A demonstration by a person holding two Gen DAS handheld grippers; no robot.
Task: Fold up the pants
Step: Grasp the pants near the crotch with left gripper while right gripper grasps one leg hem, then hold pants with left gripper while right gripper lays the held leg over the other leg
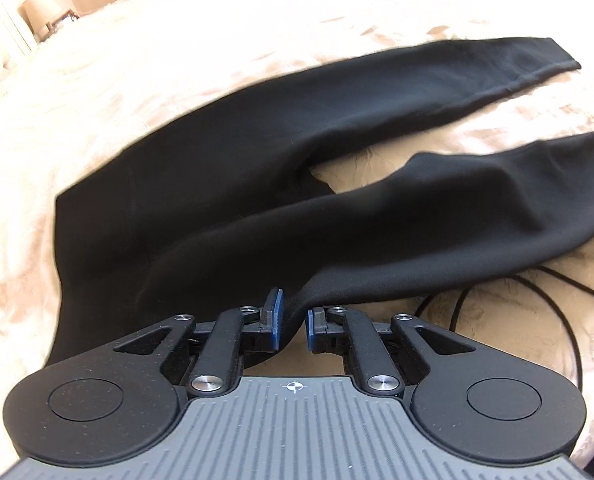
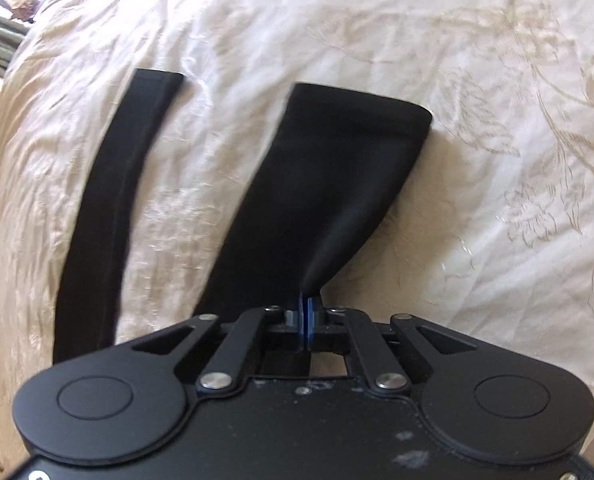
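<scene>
Pants [image 1: 225, 184], black, lie spread on a cream embroidered bedspread [image 1: 177, 60] in the left wrist view, waist end near the camera and both legs running away toward the upper right, parted in a V. The left gripper [image 1: 293, 320] grasps a fold of fabric at the near edge of the waist, where the nearer leg begins; cloth is drawn up between the blue pads [image 1: 276, 320], which show a small gap but pinch the fold. A black cable [image 1: 537, 292] loops on the bedspread just right of that leg.

From the right wrist view, the two legs stretch away from the camera, hems at the far end. The right gripper [image 2: 307, 320] is clenched on the near edge of the wider right-hand leg [image 2: 337, 184], whose cloth rises in a cone to the jaws. The narrower far leg [image 2: 113, 208] lies flat to the left, well apart.

Both grips sit on the same long edge, so the likely move is carrying this leg sideways over the other, across the long axis.
</scene>
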